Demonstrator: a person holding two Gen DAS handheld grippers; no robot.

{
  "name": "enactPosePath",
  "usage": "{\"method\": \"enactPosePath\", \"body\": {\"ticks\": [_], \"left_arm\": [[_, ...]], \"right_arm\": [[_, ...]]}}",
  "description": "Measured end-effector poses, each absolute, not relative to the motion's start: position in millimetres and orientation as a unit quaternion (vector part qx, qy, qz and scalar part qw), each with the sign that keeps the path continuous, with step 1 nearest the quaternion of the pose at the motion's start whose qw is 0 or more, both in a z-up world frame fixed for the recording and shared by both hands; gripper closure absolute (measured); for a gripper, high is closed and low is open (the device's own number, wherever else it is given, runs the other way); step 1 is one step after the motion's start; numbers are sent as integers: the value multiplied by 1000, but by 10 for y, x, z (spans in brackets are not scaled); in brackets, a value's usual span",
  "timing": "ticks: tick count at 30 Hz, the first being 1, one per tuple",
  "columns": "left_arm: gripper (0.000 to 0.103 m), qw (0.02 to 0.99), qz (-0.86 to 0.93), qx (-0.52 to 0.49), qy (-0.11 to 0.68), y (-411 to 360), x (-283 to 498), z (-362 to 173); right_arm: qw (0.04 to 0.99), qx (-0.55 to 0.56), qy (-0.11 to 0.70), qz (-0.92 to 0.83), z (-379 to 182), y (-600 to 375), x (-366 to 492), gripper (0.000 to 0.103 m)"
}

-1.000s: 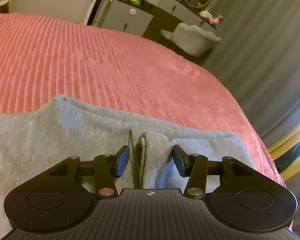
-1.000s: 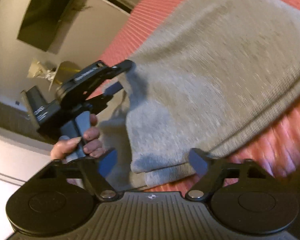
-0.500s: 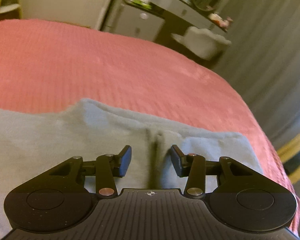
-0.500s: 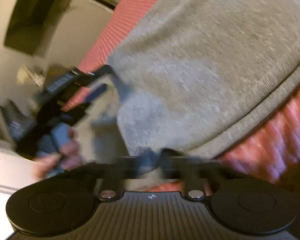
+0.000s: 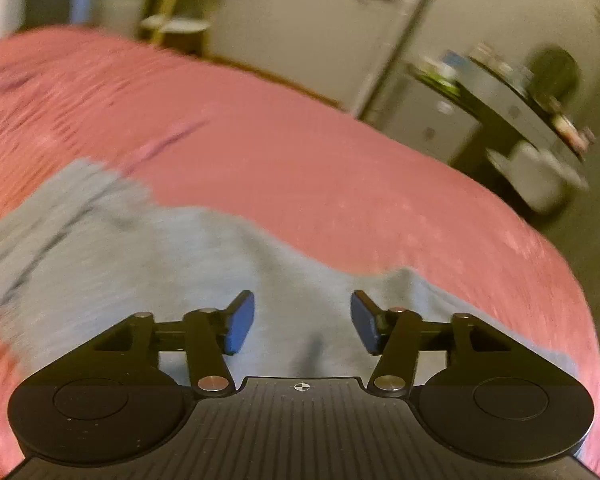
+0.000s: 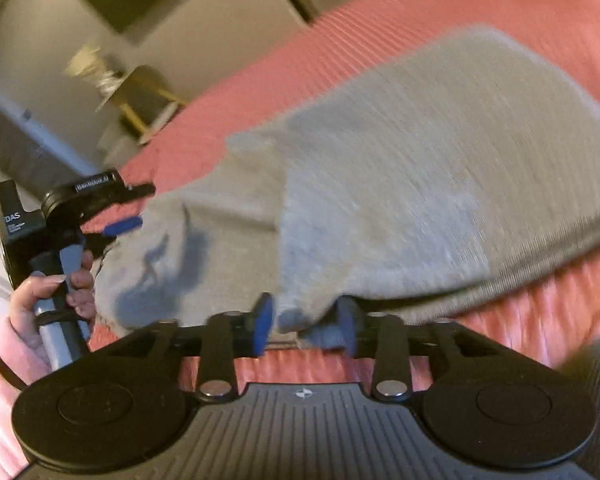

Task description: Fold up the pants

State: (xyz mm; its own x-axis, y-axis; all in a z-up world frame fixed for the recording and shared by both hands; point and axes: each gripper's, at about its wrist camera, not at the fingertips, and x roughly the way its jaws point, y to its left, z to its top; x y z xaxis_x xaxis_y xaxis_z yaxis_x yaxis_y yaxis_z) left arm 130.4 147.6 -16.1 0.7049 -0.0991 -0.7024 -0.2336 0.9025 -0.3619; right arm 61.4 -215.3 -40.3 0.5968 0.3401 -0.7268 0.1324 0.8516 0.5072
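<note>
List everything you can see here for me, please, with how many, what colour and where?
pants: one pair, grey, folded on the bed; a corner lies between the right gripper's pads.
bedspread: one, pink, ribbed, covers the bed under the pants.
dresser: one, grey with a dark top, behind the bed on the right; blurred small items on it.
chair: one, pale, in front of the dresser.
side table: one, yellowish legs, past the bed's far edge.
left gripper: one, black with blue pads, open above the pants, jaws just opened further, nothing between them.
right gripper: one, black with blue pads, jaws just opened further.
hand: one, holds the left gripper's handle.
</note>
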Motion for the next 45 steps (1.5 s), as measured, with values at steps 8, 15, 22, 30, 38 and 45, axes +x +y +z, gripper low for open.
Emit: {"method": "enactPosePath", "body": {"ticks": [8,15,22,30,38,45], "left_arm": [[26,894,122,-194,386,2246,827,-113],[23,862,139,-272,405,2801,576,-371],[20,844,115,-301,429,2849,661,-614],[8,836,125,-321,427,2891,808,-704],[3,835,147,-286,446,2770,1065,-797],[22,839,160,-289,432,2786,964,-745]], "right_arm": [[788,274,546,72,-826,-2122,699,58],[824,284,461,166,-299,-2195,768,26],[862,231,450,37,-413,-2339,1099,21],[881,91,462,37,-737,-1907,1213,5],[893,76,441,37,-759,-1768,1061,5],[897,51,437,33,-776,-1716,1064,5]]}}
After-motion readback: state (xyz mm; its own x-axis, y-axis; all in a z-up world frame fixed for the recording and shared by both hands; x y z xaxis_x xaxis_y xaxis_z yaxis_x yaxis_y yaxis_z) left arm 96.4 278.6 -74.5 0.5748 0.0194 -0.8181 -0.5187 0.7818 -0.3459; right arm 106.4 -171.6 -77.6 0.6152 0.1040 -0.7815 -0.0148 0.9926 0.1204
